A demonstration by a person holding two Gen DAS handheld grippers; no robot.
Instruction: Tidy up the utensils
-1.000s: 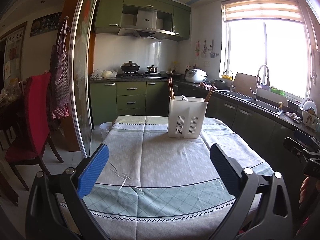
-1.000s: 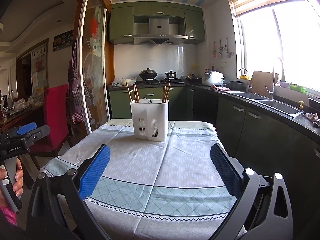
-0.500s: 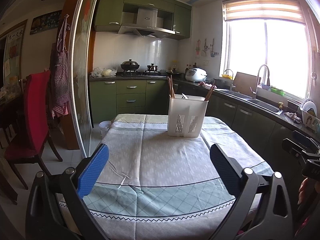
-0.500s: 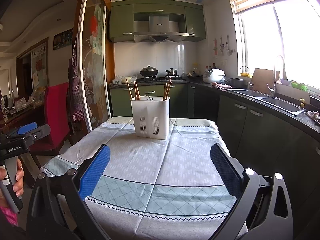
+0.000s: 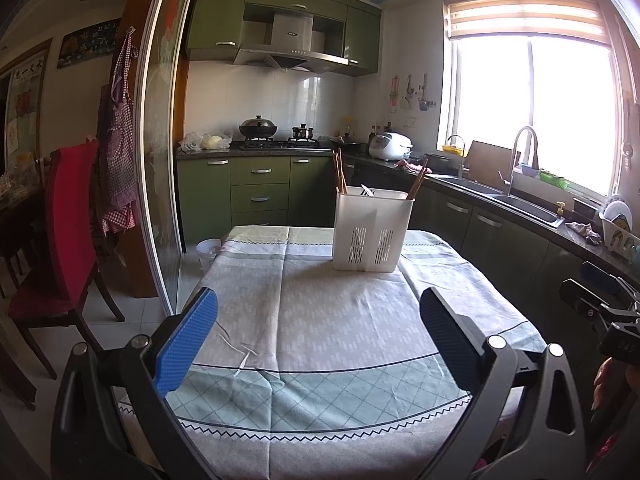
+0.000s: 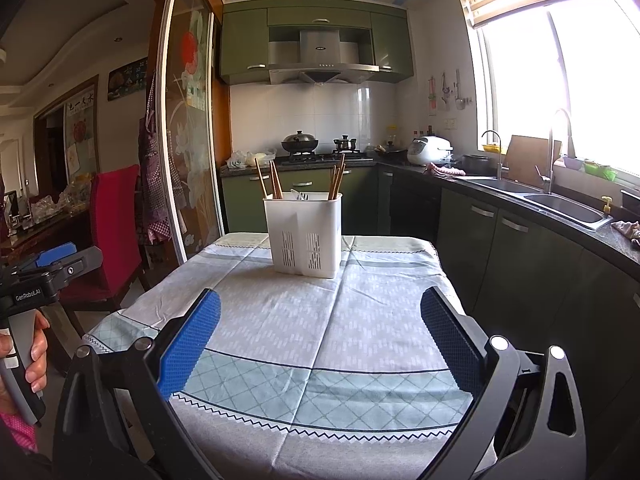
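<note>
left gripper jaws spread wide, nothing between them; right gripper same, wide apart and empty. both hover over the near edge of the tablecloth. white utensil holder stands upright at the far end of the table, well apart from both grippers. chopsticks stick up from its left compartment, more in the right one, and a pale utensil handle shows in the middle; can't tell what kind. vs 1.0 s ago: holder sits slightly lower and larger in both views, so both grippers have crept forward a little; jaw spread unchanged, holder and contents unmoved. a hand grips the left gripper's handle at the right view's left edge.
</note>
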